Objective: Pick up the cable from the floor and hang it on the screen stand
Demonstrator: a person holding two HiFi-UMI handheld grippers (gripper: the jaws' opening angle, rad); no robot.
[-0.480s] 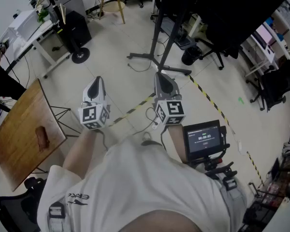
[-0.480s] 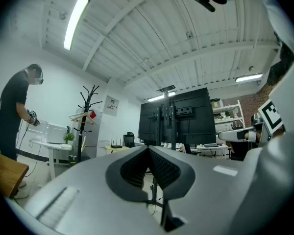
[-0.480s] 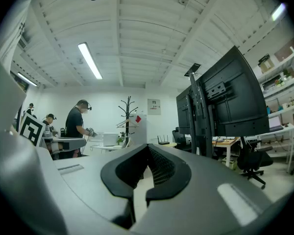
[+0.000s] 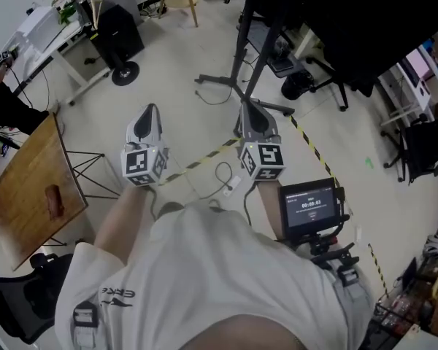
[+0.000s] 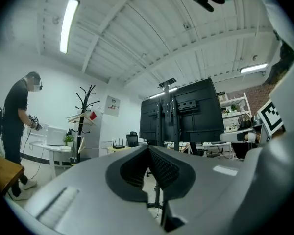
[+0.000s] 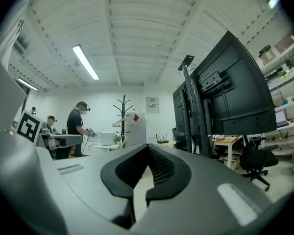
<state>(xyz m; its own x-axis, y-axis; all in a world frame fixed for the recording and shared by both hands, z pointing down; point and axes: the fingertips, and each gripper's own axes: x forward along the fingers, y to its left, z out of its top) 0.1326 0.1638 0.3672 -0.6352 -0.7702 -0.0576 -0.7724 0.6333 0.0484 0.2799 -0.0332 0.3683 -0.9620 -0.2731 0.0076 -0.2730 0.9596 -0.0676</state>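
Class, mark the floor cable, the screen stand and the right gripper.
cable [image 4: 234,184]: head view, white plug end.
screen stand [image 4: 215,82]: head view, floor leg.
right gripper [image 6: 147,151]: right gripper view, shut jaw tips.
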